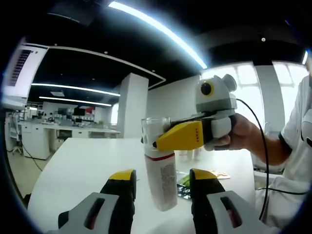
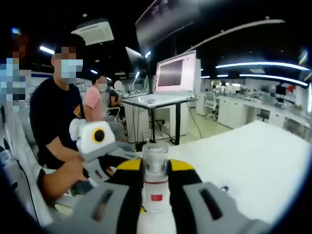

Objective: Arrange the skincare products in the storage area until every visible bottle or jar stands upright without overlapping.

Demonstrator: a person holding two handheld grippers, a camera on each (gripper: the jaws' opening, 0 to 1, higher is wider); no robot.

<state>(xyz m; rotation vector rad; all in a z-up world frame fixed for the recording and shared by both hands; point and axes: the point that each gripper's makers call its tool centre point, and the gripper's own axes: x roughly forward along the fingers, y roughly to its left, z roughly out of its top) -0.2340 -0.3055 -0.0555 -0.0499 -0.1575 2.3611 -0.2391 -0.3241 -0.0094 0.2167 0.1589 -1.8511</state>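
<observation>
Bottle (image 1: 162, 181), a white cylinder with clear cap, hangs tilted above the glossy white table (image 1: 73, 170). Your right hand-held gripper (image 1: 161, 141) is clamped on its neck; your left hand-held gripper (image 1: 158, 187) beside the bottle is spread wide, holding nothing.

White table (image 1: 78, 170); green packet (image 1: 184, 181) and small cups (image 1: 190, 155) on it.

No legible text. White bottle (image 1: 162, 181) carries a printed panel, too small to read (likewise its red label patch). Monitor (image 2: 176, 73) shows blurred lines.
</observation>
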